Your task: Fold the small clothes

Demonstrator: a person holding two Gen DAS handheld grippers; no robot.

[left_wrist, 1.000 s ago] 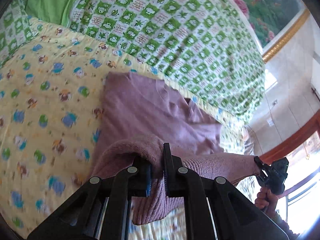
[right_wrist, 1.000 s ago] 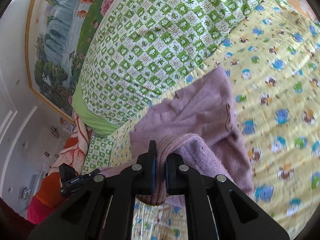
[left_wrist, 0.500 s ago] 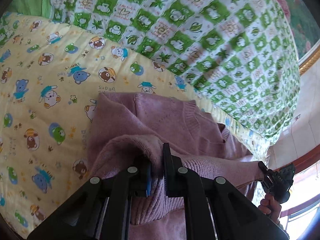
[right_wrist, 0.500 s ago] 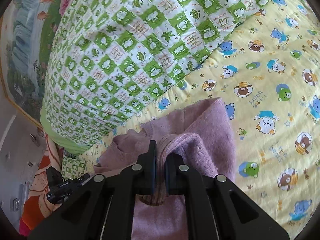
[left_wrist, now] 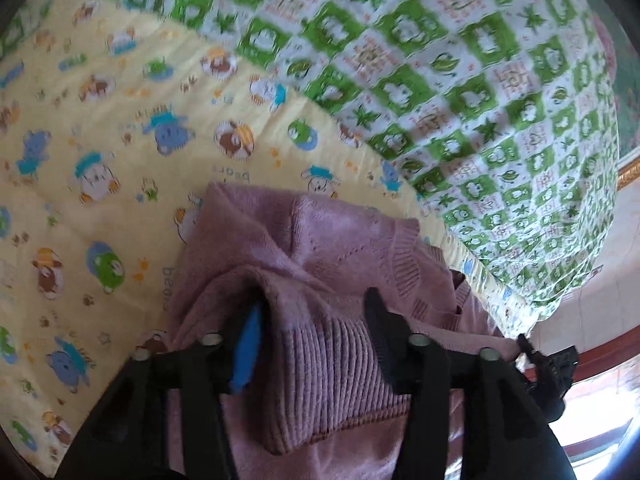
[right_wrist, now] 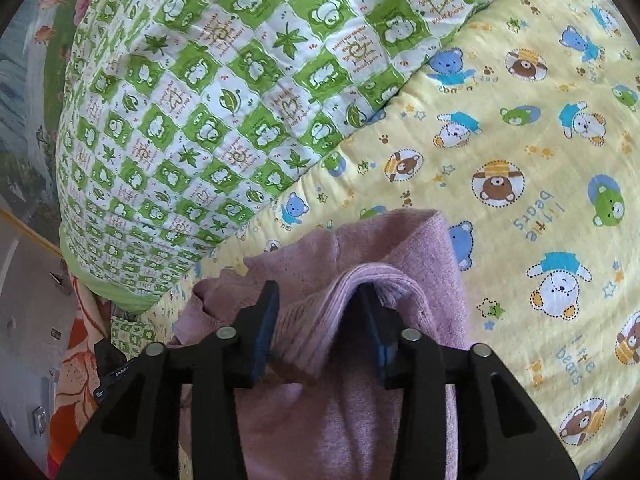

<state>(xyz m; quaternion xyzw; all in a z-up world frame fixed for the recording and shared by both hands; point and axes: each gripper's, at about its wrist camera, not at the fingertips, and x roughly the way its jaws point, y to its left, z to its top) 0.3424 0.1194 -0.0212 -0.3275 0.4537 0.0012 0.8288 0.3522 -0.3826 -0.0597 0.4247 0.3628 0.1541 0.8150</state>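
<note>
A small mauve knit sweater lies folded over on a yellow bear-print sheet. My left gripper is open, its jaws wide apart, with the sweater's ribbed hem draped loose between them. My right gripper is open too, and a fold of the same sweater hangs between its jaws. The right gripper also shows at the far right of the left wrist view.
A green and white checked quilt is bunched just behind the sweater, also in the right wrist view. The yellow sheet spreads to the right. An orange floral cloth lies at the bed's left edge.
Both grippers carried the hem forward over the sweater and lowered it. Both were shut on the hem and now stand open, with the cloth let go.
</note>
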